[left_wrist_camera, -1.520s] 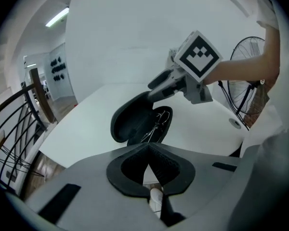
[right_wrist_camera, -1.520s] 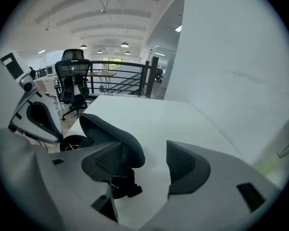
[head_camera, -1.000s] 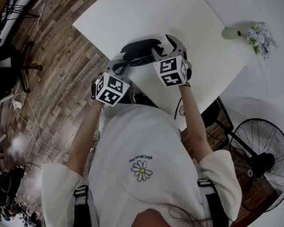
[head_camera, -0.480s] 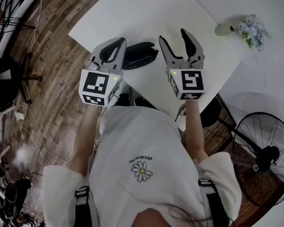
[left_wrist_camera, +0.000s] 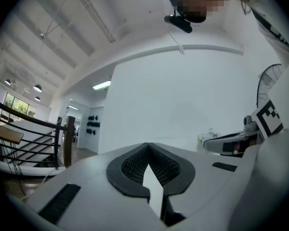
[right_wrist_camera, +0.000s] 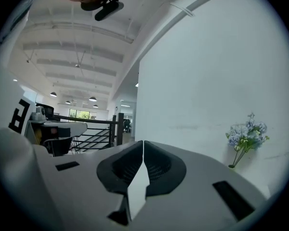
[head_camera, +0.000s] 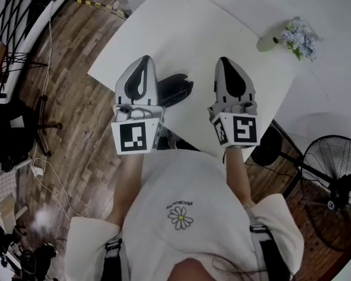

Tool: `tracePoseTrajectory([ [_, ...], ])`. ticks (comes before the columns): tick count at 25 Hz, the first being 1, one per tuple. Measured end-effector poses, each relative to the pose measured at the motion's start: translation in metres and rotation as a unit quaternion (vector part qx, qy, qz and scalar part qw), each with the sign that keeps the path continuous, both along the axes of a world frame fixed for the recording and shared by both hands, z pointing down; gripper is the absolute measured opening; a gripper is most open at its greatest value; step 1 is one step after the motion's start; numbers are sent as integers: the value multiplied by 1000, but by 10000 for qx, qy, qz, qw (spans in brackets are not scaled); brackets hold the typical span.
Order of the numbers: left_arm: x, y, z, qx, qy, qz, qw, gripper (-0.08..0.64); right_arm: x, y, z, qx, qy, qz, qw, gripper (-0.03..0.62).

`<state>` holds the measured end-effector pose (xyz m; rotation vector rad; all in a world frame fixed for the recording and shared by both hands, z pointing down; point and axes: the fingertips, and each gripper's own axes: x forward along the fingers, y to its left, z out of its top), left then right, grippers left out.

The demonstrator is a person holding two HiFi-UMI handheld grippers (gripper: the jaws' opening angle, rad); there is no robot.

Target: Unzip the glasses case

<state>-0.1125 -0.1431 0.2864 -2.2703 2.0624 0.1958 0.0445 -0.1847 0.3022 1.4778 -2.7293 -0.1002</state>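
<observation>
The left tool (head_camera: 144,63) hangs over the tabletop (head_camera: 210,28), jaws together and empty. Just beside it, between the two tools, the black case (head_camera: 176,90) lies on the tabletop; I can't see inside. The right tool (head_camera: 225,63) is closed too, holding nothing. Far right, a vase (head_camera: 268,41) holds flowers (head_camera: 297,37).

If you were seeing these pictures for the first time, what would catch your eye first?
The left gripper and right gripper hover side by side above the white table, jaws shut and empty. The black case lies on the table between them, untouched, and a vase of flowers stands near the table's right edge.
</observation>
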Motion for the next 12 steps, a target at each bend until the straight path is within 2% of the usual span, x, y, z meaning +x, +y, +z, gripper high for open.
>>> tracePoseTrajectory([
  [6, 6, 2, -16, 120, -269, 21, 9996, 14, -1, 12, 6, 11, 130, -36, 9999, 8],
  [12, 6, 2, -15, 56, -253, 14, 9997, 14, -8, 18, 8, 51, 277, -135, 9995, 8],
])
